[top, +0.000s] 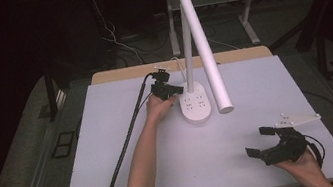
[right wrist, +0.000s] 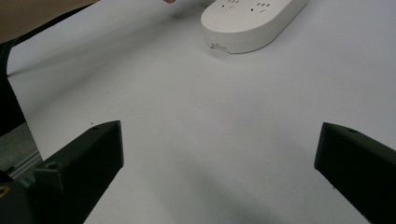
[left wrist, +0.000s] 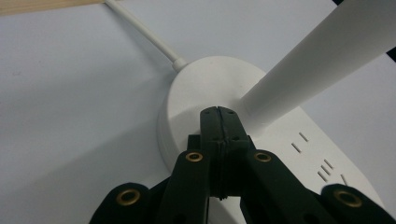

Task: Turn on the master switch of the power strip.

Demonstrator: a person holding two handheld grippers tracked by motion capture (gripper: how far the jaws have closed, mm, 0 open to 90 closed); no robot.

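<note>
While the left gripper [top: 177, 90] was reaching across the white table [top: 112, 147] in the high view, its black cable [top: 123, 153] ran from the near edge up along the person's left forearm [top: 142, 163]. The left hand [top: 156, 107] held this gripper just beside the white lamp base [top: 195, 103], on the base's left side. In the left gripper view the two jaws were pressed together, with only a thin seam between them and nothing held, and the closed tip [left wrist: 218, 122] lay over the top of the lamp base [left wrist: 187, 98], very near to the foot of the white lamp post [left wrist: 317, 60]. Whether the tip really touched the base, I could not tell. The white cord [left wrist: 144, 35] left the base at its far side and went toward the wooden table edge [left wrist: 42, 5]. Small slots [left wrist: 322, 163] were visible on the base to the right of the jaws.

The post [top: 187, 49] stood upright from the base, and the long white lamp head [top: 206, 52] slanted down to the right of it, its lower end hanging over the table just beside the base.

Further right, the right gripper [top: 258, 140] was held by the right hand [top: 303, 162] near the front right corner, well apart from the lamp. Its jaws were spread wide and held nothing; in the right gripper view the fingers [right wrist: 88, 154] stood far from each other above the bare table [right wrist: 210, 140], and the base [right wrist: 252, 23] lay at a distance ahead.
</note>
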